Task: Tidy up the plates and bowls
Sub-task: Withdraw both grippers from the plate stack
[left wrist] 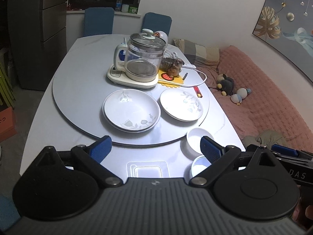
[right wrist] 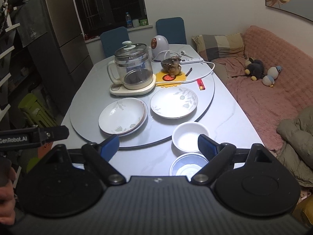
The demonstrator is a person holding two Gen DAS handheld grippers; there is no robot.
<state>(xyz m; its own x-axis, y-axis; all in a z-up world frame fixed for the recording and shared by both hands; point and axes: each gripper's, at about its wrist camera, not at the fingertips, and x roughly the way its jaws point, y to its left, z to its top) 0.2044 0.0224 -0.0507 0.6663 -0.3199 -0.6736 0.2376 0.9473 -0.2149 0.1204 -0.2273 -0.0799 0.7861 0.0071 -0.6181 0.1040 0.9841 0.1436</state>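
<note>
left gripper (left wrist: 155,146): fingers spread wide, nothing between them, just bare tabletop (left wrist: 82,90) showing through the gap
right gripper (right wrist: 158,146): same deal, fingers wide apart and holding nothing
plate stack (left wrist: 131,110): two floral plates nested together, on the turntable (left wrist: 64,90), ahead of the left gripper and a bit toward its left finger (left wrist: 100,148)
single plate (left wrist: 181,104): floral too, sitting alone just right of the stack, not touching it, ahead of the left gripper's right finger (left wrist: 210,149)
white bowl (right wrist: 190,138): off the turntable on the tabletop, right at the right gripper's right finger (right wrist: 206,146), which overlaps its rim in that view; can't tell if it actually touches
blue-rim bowl (right wrist: 188,166): just behind the white bowl toward the camera, partly hidden under the right finger's arm
kettle (left wrist: 143,57): glass one on its base, further out past the plates, well beyond the fingertips
dog figurine (right wrist: 174,65): on a yellow mat beside the kettle
lighter (right wrist: 201,84): red, beyond the single plate near the turntable edge
</note>
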